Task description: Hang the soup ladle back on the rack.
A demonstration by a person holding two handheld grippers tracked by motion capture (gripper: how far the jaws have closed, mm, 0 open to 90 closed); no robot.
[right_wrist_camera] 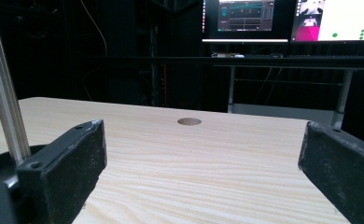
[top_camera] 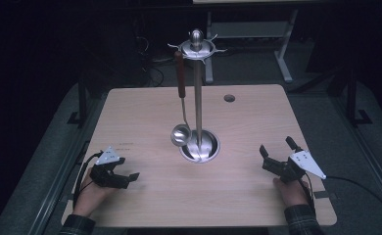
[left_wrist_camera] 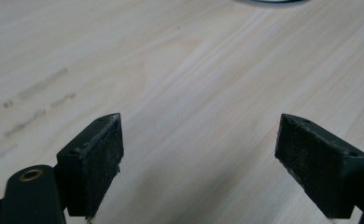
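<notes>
A metal utensil stand (top_camera: 198,88) rises from a round steel base (top_camera: 207,148) in the middle of the wooden table (top_camera: 145,107). A ladle (top_camera: 181,131) with a brown handle hangs from a hook at the stand's top, its bowl just above the base's left side. My left gripper (top_camera: 127,172) rests open at the table's near left, jaws wide apart over bare wood (left_wrist_camera: 199,140). My right gripper (top_camera: 277,146) stands open at the near right with nothing between its jaws. The stand's pole (right_wrist_camera: 2,88) shows at the left of the right gripper view.
A round cable hole (top_camera: 229,98) (right_wrist_camera: 189,122) sits near the table's far right. Beyond the table stand a desk frame (top_camera: 282,44) and monitors (right_wrist_camera: 332,21). Cables trail from both grippers off the near edge.
</notes>
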